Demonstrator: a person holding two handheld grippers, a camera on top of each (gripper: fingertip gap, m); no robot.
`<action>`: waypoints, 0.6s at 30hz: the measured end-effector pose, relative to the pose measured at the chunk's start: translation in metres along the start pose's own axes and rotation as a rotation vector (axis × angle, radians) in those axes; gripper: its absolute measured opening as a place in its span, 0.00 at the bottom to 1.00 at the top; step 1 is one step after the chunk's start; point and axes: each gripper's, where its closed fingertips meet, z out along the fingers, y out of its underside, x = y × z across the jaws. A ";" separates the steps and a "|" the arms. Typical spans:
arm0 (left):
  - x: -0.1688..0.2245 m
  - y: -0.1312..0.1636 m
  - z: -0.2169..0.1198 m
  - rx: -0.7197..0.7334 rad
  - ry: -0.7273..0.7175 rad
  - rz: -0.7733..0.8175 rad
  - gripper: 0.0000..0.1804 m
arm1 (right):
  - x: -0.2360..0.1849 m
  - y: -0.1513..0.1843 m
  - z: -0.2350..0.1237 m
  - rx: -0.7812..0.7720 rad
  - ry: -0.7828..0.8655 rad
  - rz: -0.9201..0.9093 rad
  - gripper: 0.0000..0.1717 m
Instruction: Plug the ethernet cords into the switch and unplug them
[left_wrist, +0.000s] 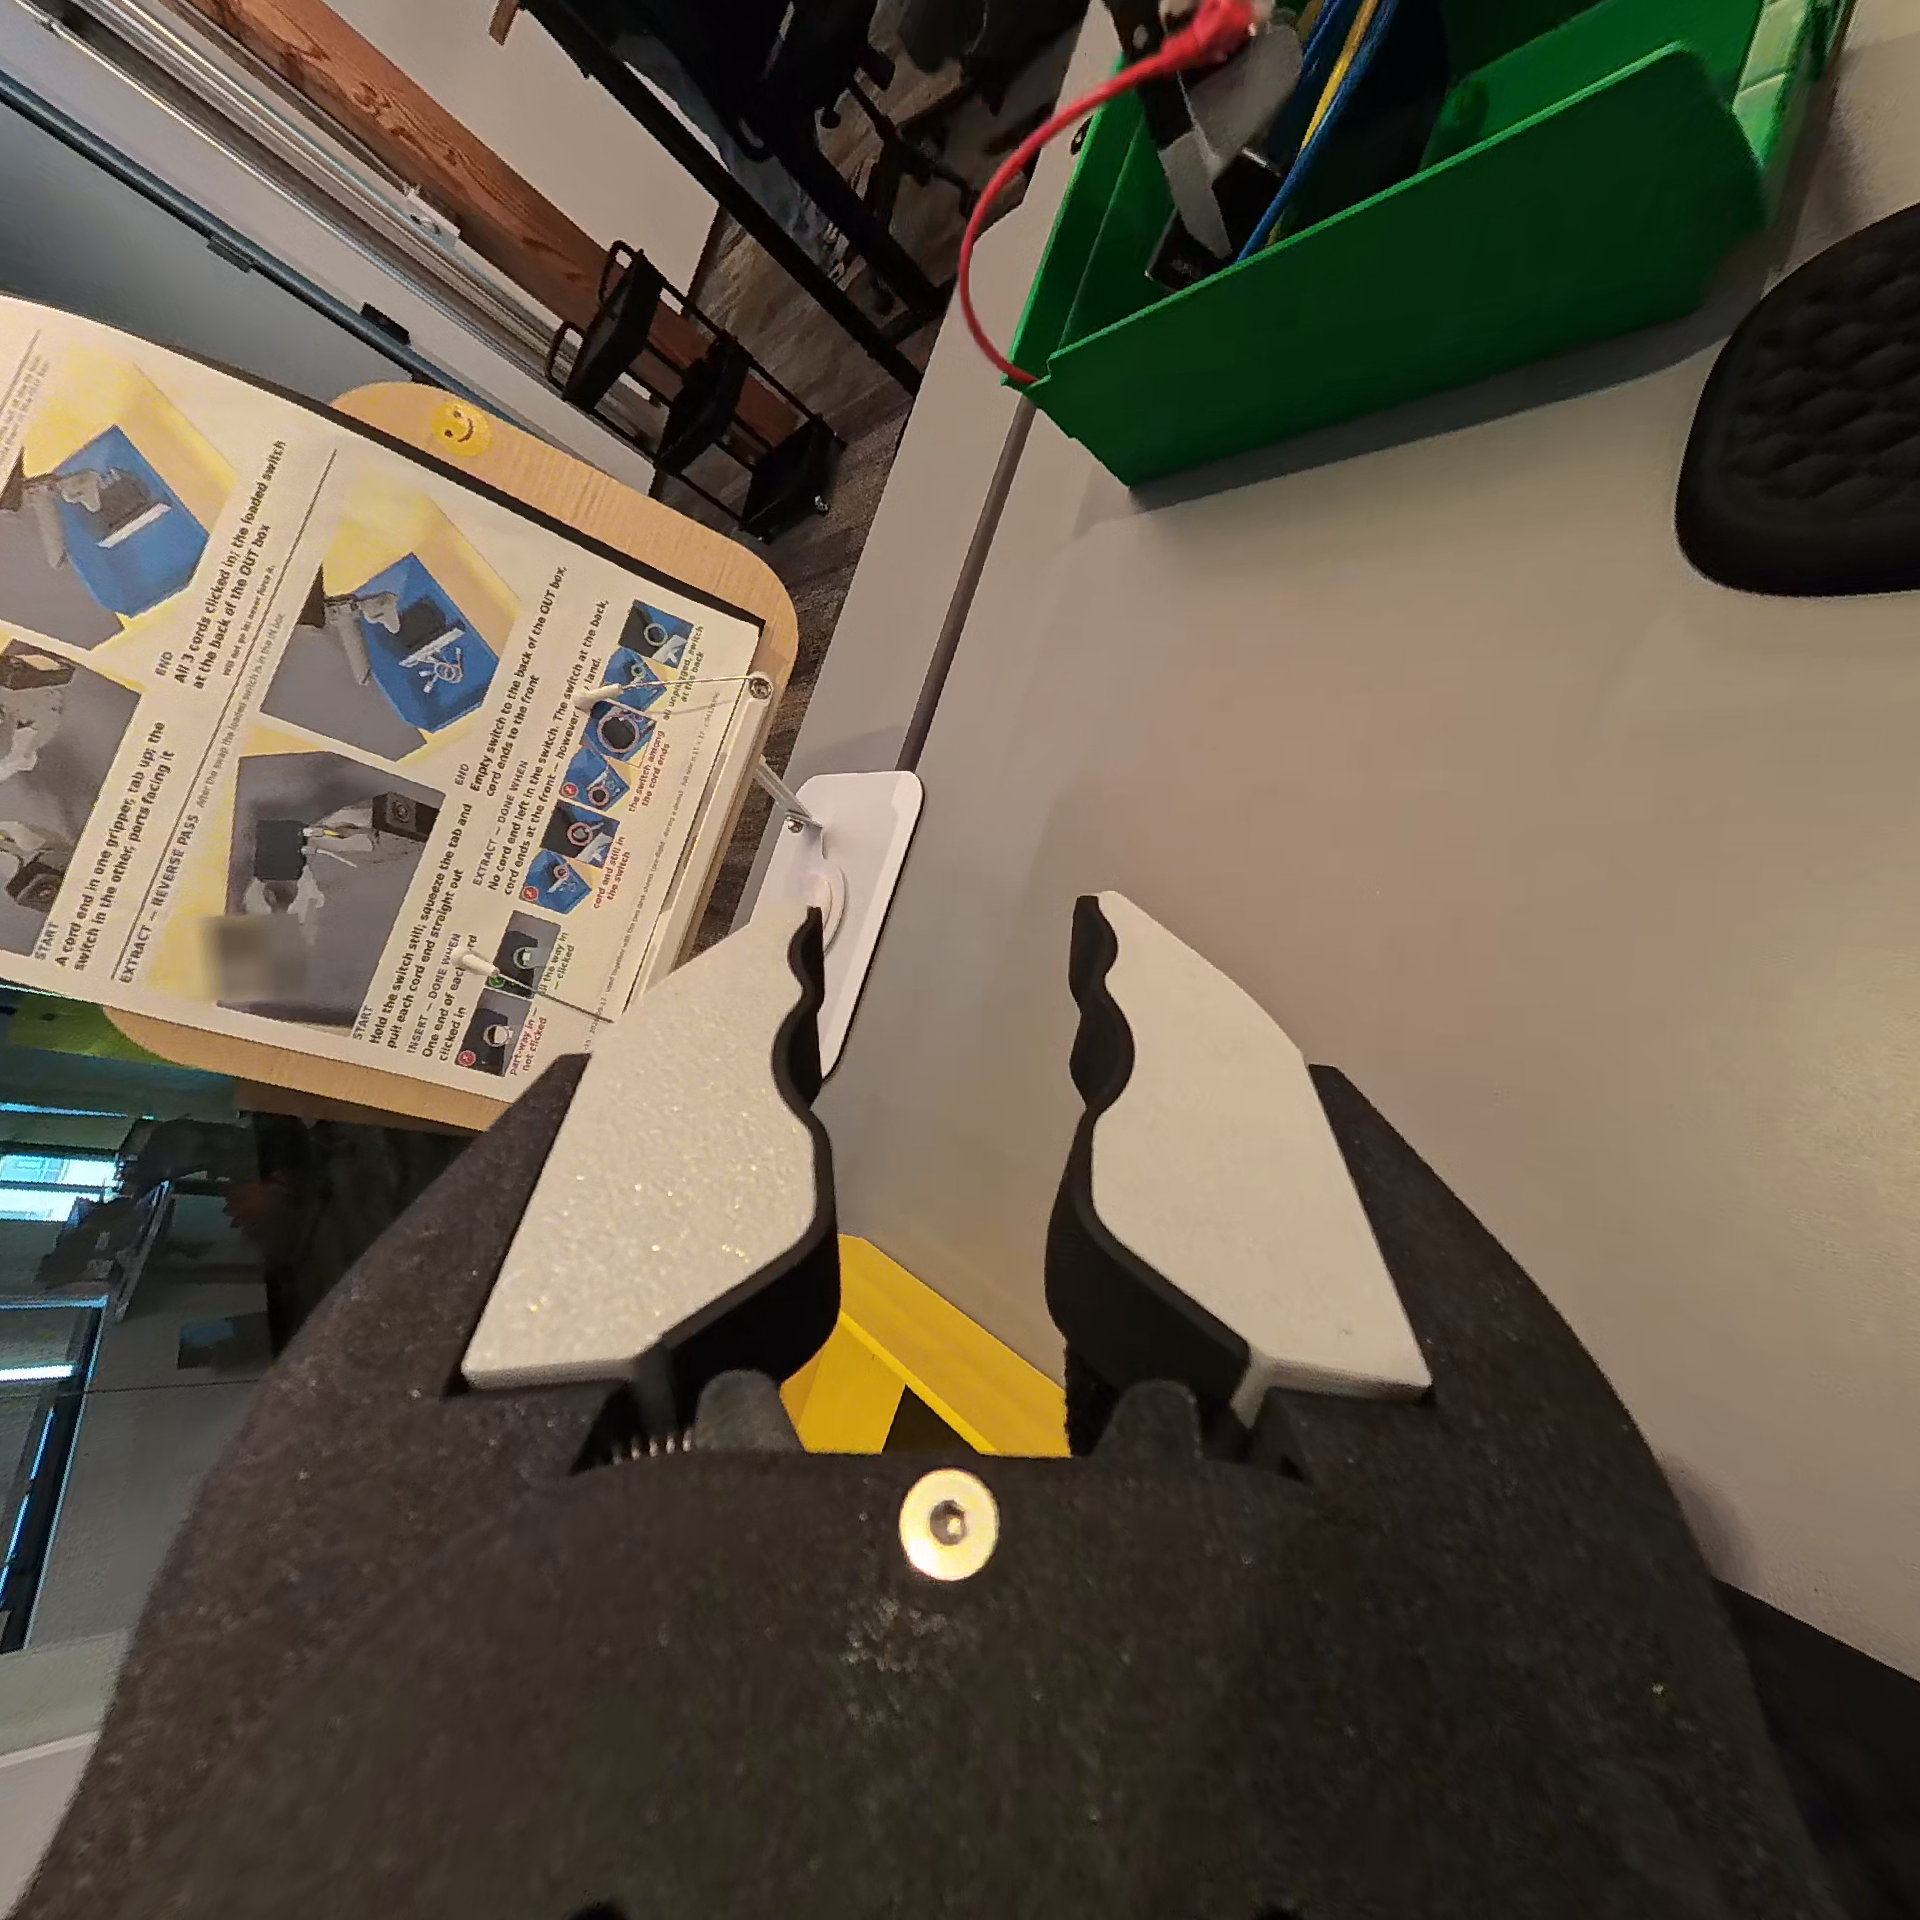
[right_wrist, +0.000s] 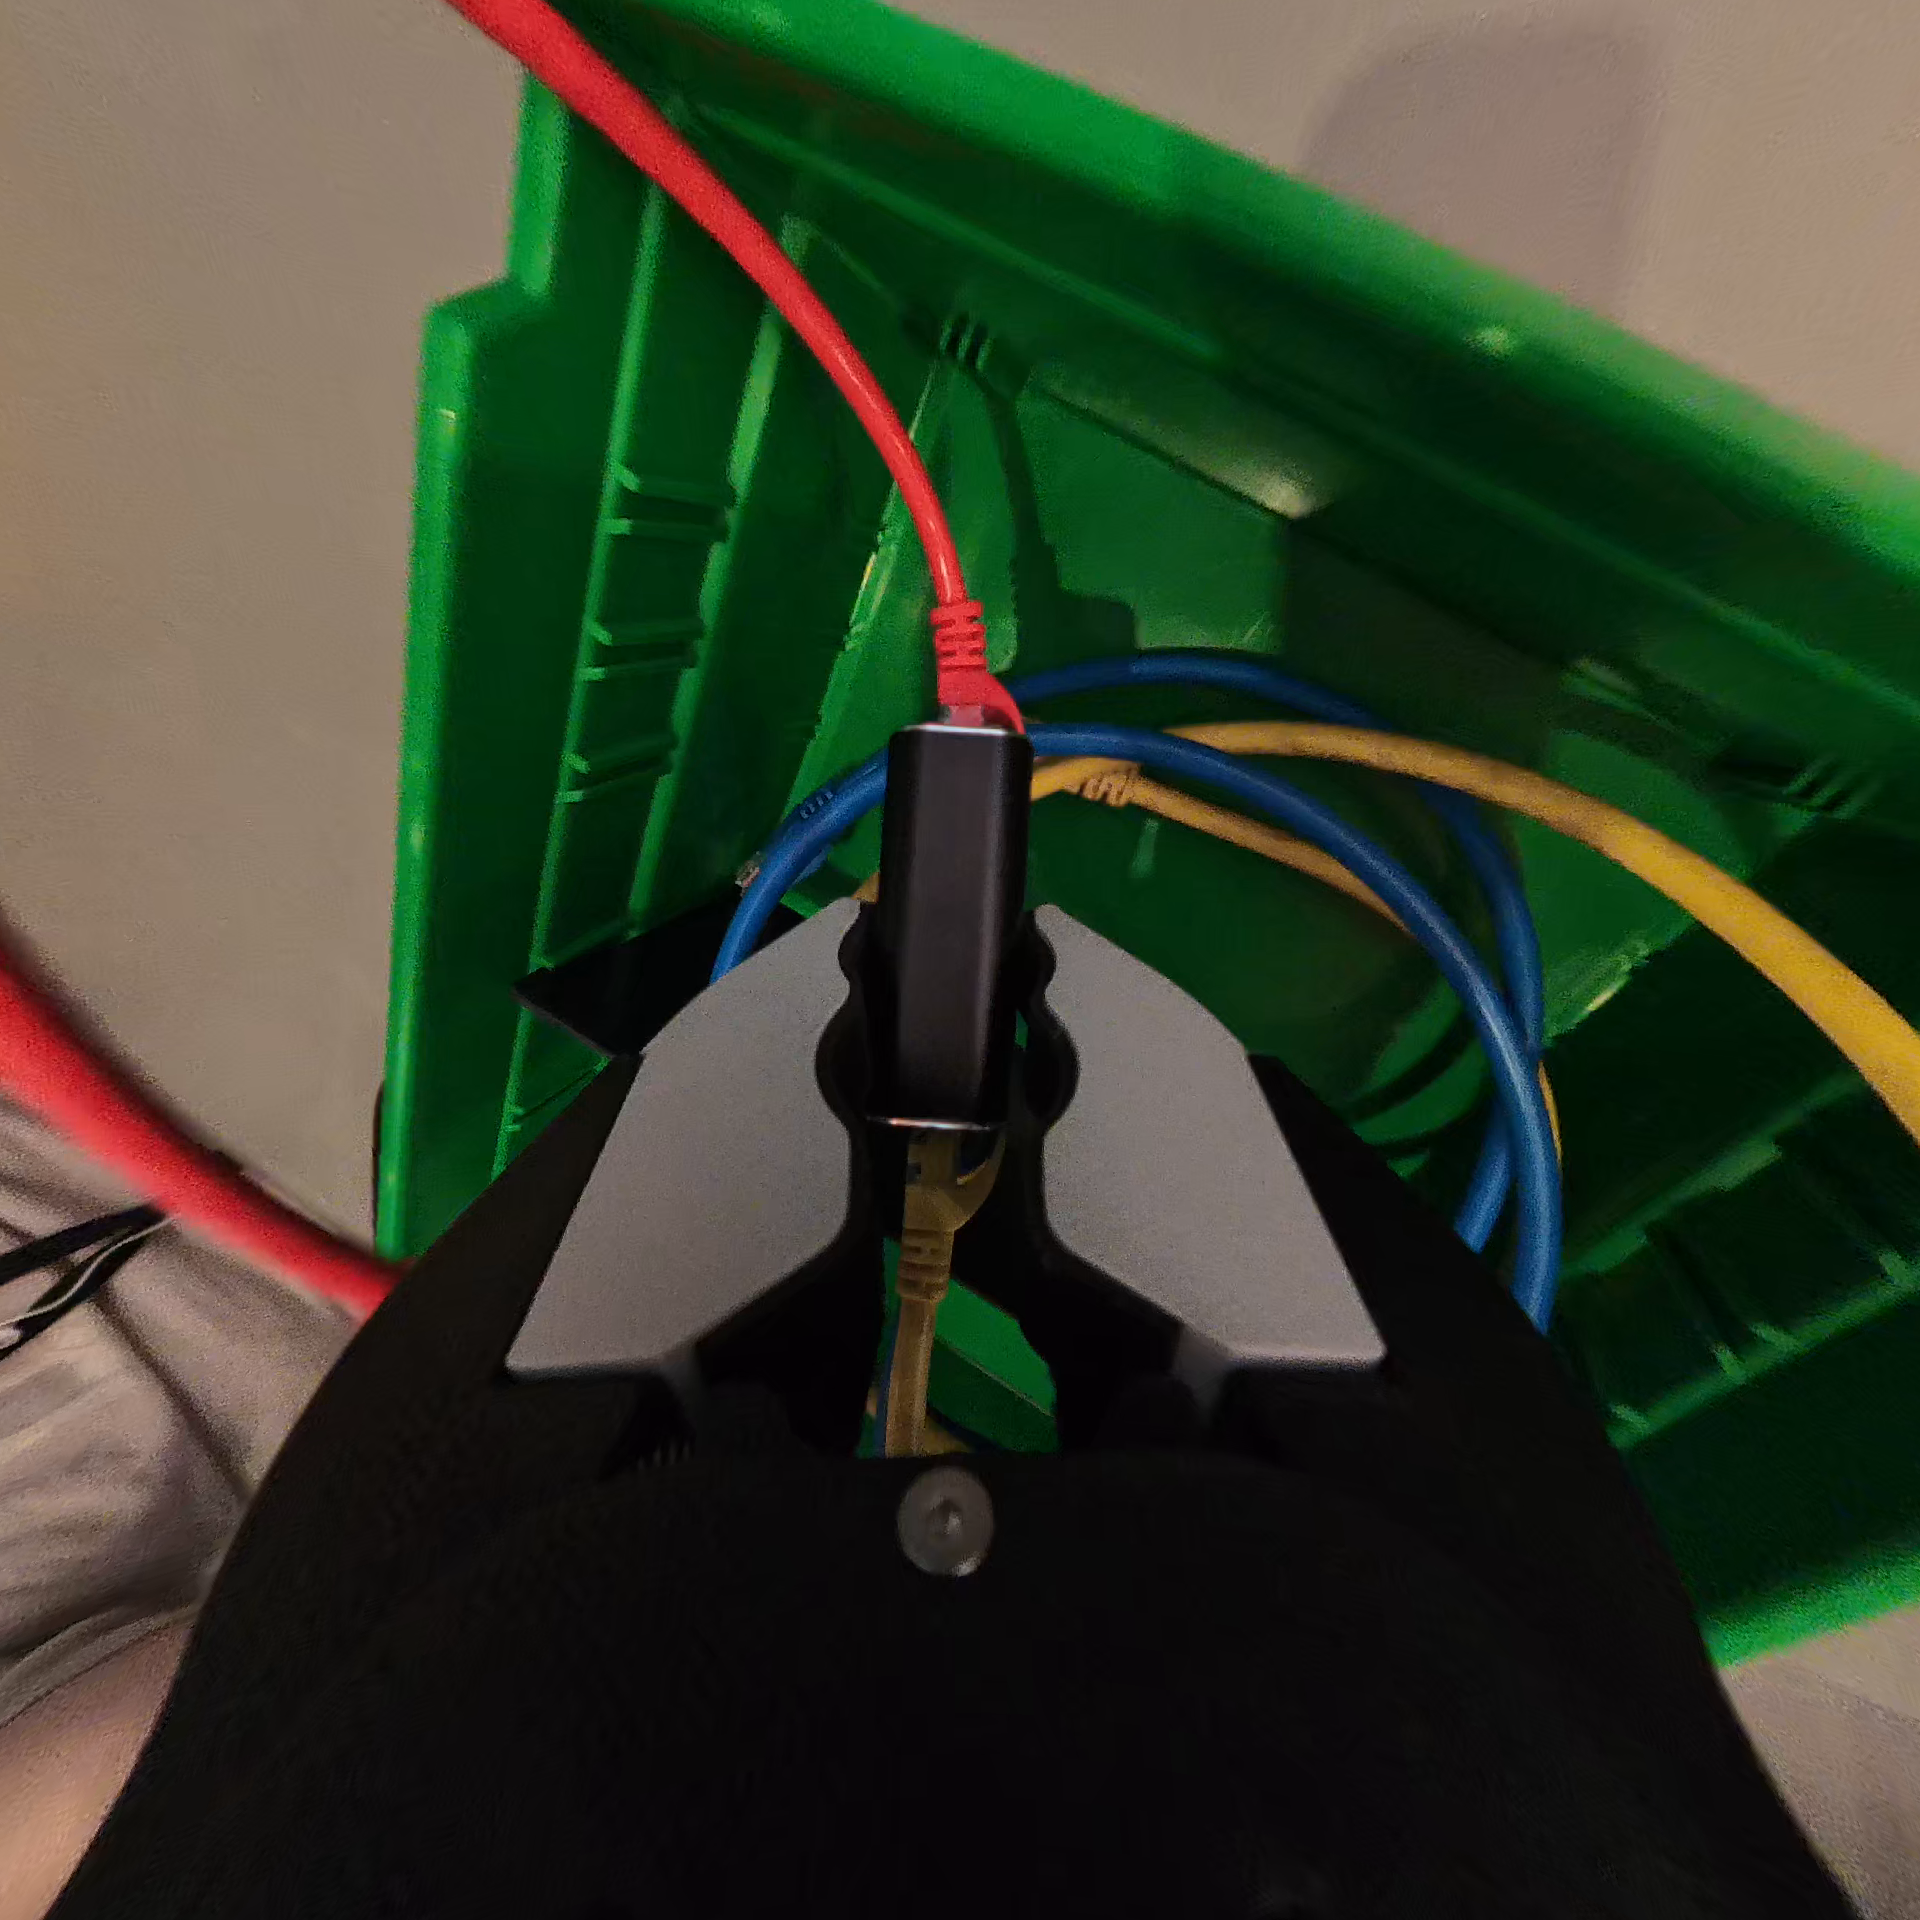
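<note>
Meanwhile, right tool (right_wrist: 945, 966) clamps the black switch (right_wrist: 951, 914); left tool (left_wrist: 945, 966) gapes bare.

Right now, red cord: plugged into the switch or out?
Plugged in: the red cord's connector sits in the end of the black switch that the right gripper clamps over the green bin.
</note>
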 end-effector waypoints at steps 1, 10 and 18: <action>0.000 0.000 0.000 -0.001 0.000 0.001 0.25 | 0.000 0.002 0.004 -0.030 -0.017 0.009 0.16; 0.000 0.000 -0.001 -0.005 -0.003 0.009 0.25 | 0.004 -0.011 0.008 -0.229 0.197 -0.314 0.16; 0.000 0.002 0.000 -0.009 0.002 0.009 0.25 | 0.004 -0.033 -0.001 -0.217 0.368 -0.384 0.22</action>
